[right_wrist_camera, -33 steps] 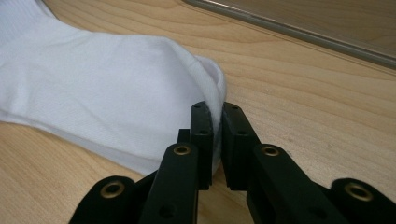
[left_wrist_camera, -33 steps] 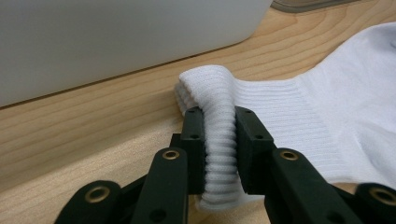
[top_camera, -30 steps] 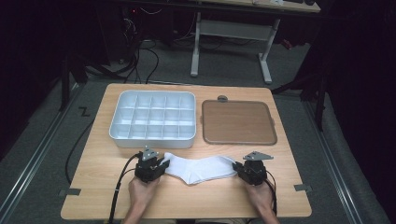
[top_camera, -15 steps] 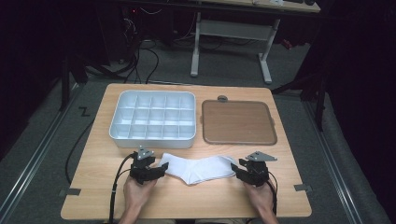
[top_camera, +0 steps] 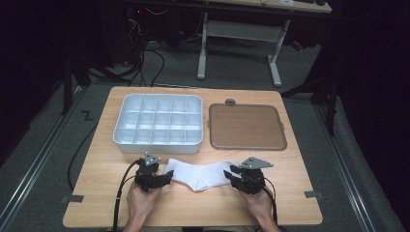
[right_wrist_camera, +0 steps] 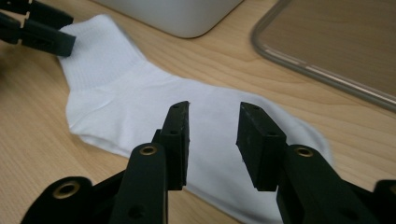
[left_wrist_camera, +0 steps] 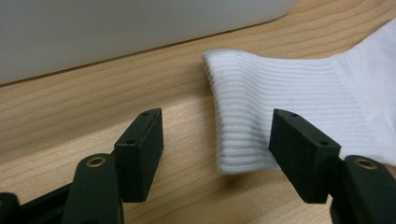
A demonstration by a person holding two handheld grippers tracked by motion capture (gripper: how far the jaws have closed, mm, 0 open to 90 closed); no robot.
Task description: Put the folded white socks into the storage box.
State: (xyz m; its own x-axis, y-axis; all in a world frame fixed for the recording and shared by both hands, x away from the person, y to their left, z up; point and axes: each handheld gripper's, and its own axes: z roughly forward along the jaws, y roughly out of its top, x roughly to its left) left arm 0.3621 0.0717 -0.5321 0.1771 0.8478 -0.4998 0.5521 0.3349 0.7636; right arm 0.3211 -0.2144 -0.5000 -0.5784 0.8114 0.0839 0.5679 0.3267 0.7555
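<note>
The left gripper (top_camera: 167,176) rests low over the near part of the table (top_camera: 96,193), its jaws standing well apart after having just been opening. In the left gripper view (left_wrist_camera: 215,144) the ribbed cuff of a white sock (left_wrist_camera: 299,102) lies flat on the wood between the two black jaws; neither pad presses on it, though the far jaw sits just beside the cuff's edge.

The right gripper (top_camera: 231,175) is at the sock's other end. In the right gripper view (right_wrist_camera: 212,140) its jaws stand part open, having just been closing, and hover over the foot of the sock (right_wrist_camera: 163,112). Nothing is pinched between them as far as can be told, though that end of the sock is a little blurred. The left gripper (right_wrist_camera: 44,37) shows far off in that view, at the cuff.

The sock (top_camera: 200,175) lies stretched between the two grippers, near the table's front edge. Behind it, to the left, stands a white tray (top_camera: 126,104) with many compartments. To its right lies a brown board (top_camera: 246,126) with rounded corners. A person's hands hold both grippers from below.
</note>
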